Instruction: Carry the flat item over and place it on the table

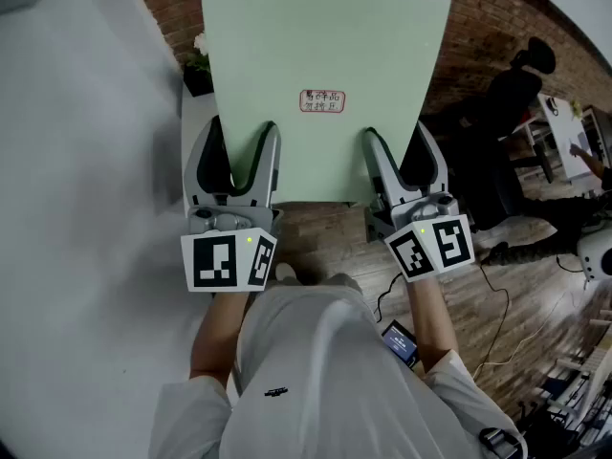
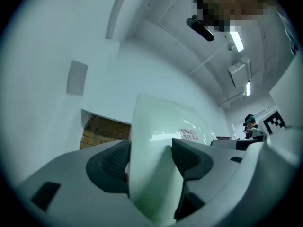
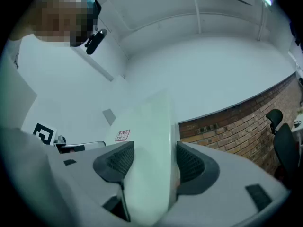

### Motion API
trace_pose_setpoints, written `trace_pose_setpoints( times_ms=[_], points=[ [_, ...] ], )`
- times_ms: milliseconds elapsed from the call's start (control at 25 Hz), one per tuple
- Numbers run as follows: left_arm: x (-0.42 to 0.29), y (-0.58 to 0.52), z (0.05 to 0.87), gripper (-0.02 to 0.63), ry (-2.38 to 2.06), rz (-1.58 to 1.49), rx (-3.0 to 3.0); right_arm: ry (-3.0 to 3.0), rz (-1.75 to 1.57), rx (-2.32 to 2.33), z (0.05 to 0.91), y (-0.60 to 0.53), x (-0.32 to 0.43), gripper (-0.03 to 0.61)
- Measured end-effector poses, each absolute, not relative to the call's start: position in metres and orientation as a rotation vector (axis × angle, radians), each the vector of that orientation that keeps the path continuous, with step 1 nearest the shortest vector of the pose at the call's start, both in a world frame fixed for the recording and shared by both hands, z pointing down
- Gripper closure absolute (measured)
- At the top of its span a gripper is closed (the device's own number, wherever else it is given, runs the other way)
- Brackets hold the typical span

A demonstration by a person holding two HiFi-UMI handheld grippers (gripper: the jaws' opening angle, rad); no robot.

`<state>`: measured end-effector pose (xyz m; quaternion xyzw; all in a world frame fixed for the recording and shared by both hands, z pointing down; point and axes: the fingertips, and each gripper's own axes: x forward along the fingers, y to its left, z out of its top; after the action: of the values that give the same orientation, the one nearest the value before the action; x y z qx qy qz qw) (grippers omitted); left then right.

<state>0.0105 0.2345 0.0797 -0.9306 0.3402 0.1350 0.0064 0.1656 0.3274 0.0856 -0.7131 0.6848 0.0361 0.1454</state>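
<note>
A pale green flat board [image 1: 325, 55] with a small red-printed label [image 1: 322, 101] is held up in the air in front of me, above the floor. My left gripper [image 1: 242, 149] is shut on the board's near edge towards the left corner, and my right gripper [image 1: 398, 143] is shut on the same edge towards the right corner. In the left gripper view the board [image 2: 156, 141] stands edge-on between the dark pads [image 2: 116, 162], which press on both faces. The right gripper view shows the same: the board [image 3: 151, 141] is clamped between that gripper's pads [image 3: 189, 162].
A white wall [image 1: 86, 161] runs along my left, and a brick wall [image 1: 488, 27] stands ahead. A small plant [image 1: 199, 57] sits on a white surface behind the board's left edge. A black office chair [image 1: 521, 75], desks and floor cables [image 1: 497, 333] lie to the right on the wooden floor.
</note>
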Motion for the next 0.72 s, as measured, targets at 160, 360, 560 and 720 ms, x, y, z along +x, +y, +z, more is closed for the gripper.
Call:
trace_pose_setpoints(
  times_ms=[160,360,560,720],
  points=[
    [0.017,0.270,0.074,0.325,1.090,0.377,-2.911,1.986,0.059,-2.027,0.083,0.361,0.173,0.304],
    [0.034,0.322,0.074,0.325,1.139,0.339,-2.909,2.009,0.008,-2.010,0.084,0.408,0.193,0.304],
    [0.045,0.369,0.082,0.325,1.207,0.294,-2.884,2.039,-0.056,-1.945,0.096,0.448,0.208,0.304],
    [0.048,0.391,0.095,0.325,1.272,0.274,-2.875,2.083,-0.085,-1.925,0.108,0.463,0.214,0.302]
  ],
)
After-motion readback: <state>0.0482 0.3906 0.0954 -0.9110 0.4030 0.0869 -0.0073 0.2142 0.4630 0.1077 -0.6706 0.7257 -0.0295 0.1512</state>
